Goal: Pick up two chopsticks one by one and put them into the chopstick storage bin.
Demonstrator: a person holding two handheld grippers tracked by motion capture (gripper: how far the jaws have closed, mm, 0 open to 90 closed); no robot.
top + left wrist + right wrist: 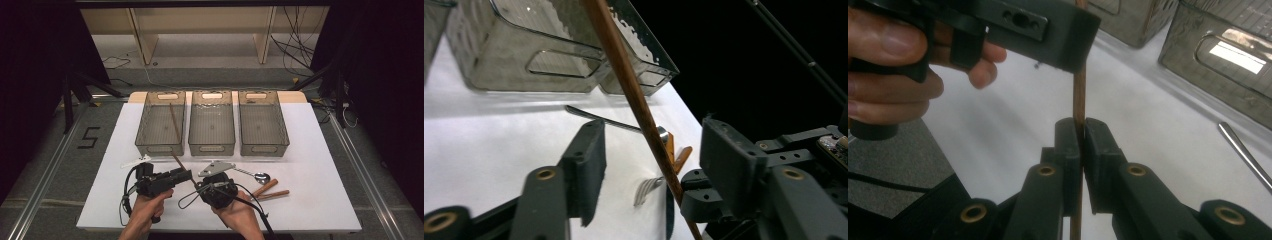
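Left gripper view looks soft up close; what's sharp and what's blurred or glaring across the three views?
Left gripper view: the jaws blur near the lens, the chopstick is fairly crisp, and the bin rims catch glare against a black background. Right gripper view: the closed jaws on the chopstick are sharp, while the hand and bins go soft. High view: even light on the white table, with dark surroundings.

Chopstick [1079,95] — top hidden behind the left gripper [1068,30], bottom cut off by frame edge.
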